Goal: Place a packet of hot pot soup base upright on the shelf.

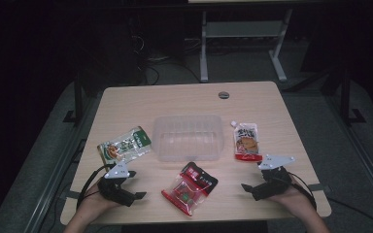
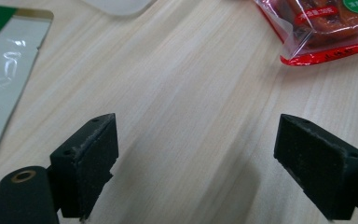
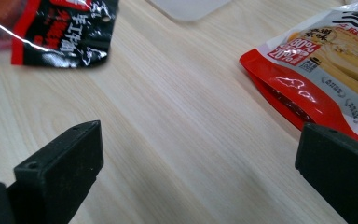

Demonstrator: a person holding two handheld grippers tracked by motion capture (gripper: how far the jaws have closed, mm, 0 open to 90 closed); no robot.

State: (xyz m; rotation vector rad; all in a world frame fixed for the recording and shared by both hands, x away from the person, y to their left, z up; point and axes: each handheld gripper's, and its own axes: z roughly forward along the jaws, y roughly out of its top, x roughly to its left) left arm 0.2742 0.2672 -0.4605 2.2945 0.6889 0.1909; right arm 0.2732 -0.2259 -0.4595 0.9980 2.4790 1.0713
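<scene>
We see a pale wood-grain counter (image 1: 175, 99) with a clear plastic tub (image 1: 158, 141) standing near its middle, open side up. A small round grey grommet (image 1: 224, 94) sits in the counter top near the far edge, well apart from the tub. In the left gripper view a rounded corner of the tub (image 2: 116, 5) shows at the top edge above bare counter (image 2: 191, 116). The right gripper view likewise shows a tub corner (image 3: 189, 8) over the wood (image 3: 182, 130). Beyond the counter we make out a white table frame (image 1: 204, 53) and dark cables (image 1: 150, 65) on the grey floor (image 1: 320, 126).
</scene>
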